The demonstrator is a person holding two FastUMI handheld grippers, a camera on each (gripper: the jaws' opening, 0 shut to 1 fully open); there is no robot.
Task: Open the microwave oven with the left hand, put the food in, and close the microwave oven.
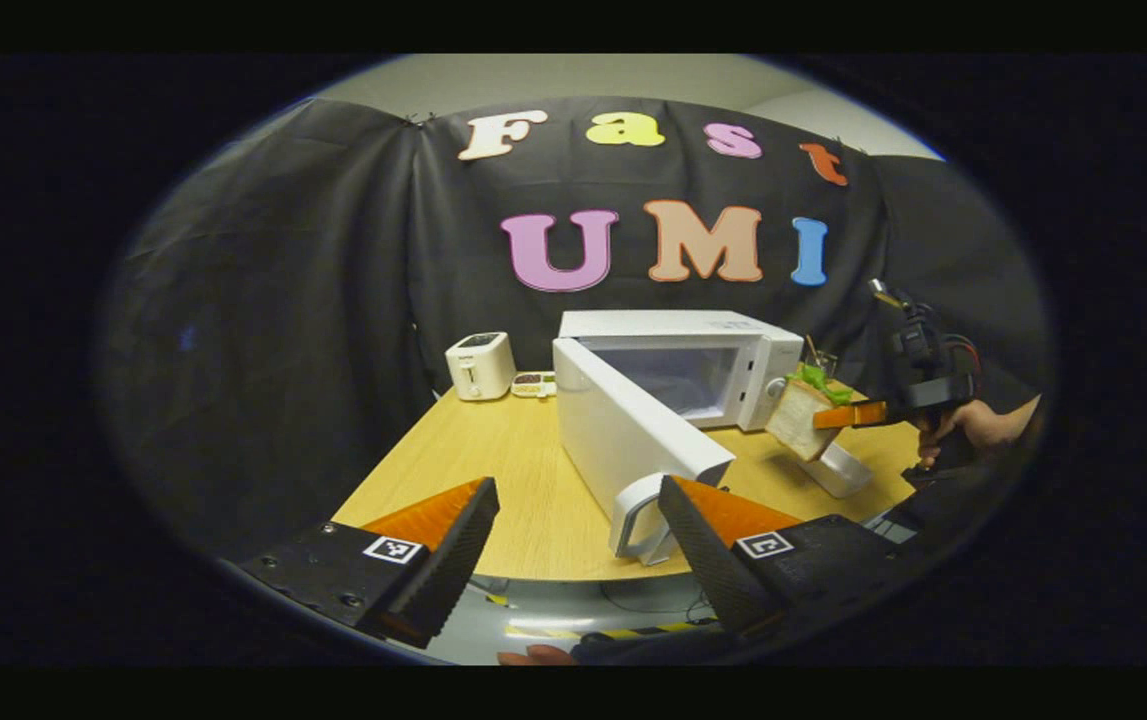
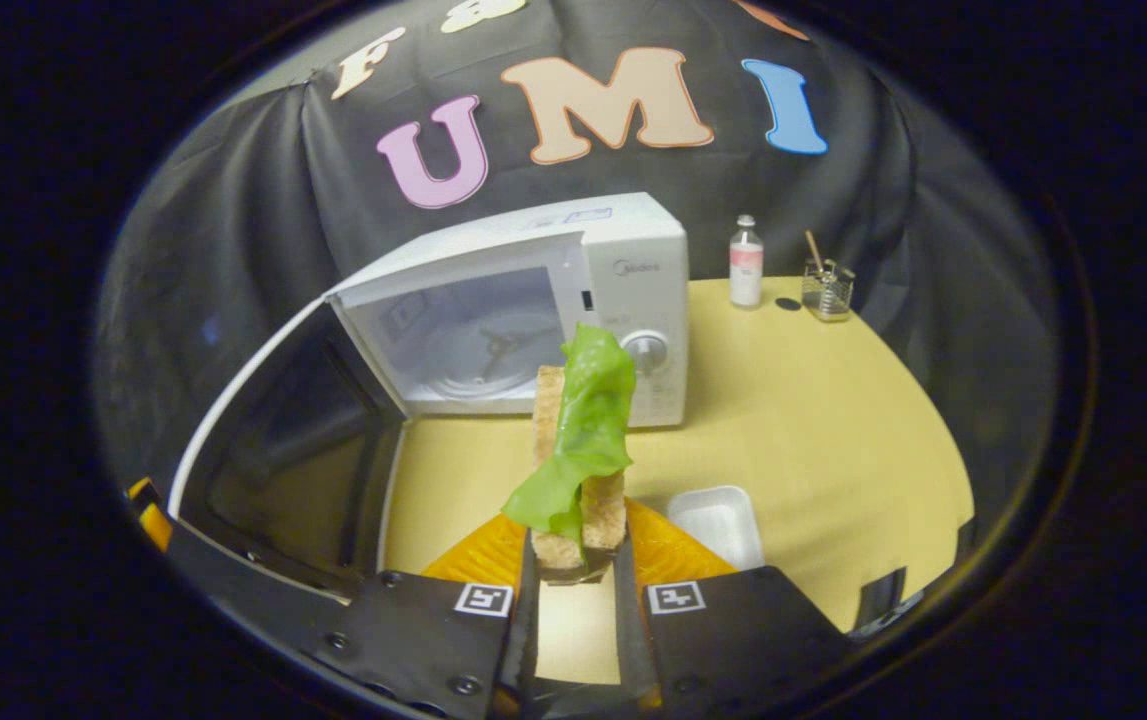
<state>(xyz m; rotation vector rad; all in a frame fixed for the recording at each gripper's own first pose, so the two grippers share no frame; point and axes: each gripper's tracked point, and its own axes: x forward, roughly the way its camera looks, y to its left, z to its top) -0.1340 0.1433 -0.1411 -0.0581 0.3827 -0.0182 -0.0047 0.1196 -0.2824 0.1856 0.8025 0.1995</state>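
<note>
1. Because it is bread with a loose lettuce leaf, the sandwich (image 2: 578, 470) is surely light, soft and easy to crush; I judge that only a gentle squeeze on the bread faces, low near the crust, is wise.
2. It stands upright, lifted above the table (image 2: 813, 400), in front of the open microwave oven (image 2: 533, 310); the leaf hangs over one side and could slip off.
3. Both fingers of the right gripper (image 2: 573, 560) press on its lower end, nearly closed around it.
4. Just beside it on the table lies a white tray (image 2: 718, 525).
5. The oven door (image 1: 623, 430) is swung wide, and its handle (image 1: 638, 515) is close to the left gripper (image 1: 578, 545), which is wide open and holds nothing.
6. Farther away stand a toaster (image 1: 480, 365), a bottle (image 2: 745, 263) and a small glass holder (image 2: 826, 288).
</note>
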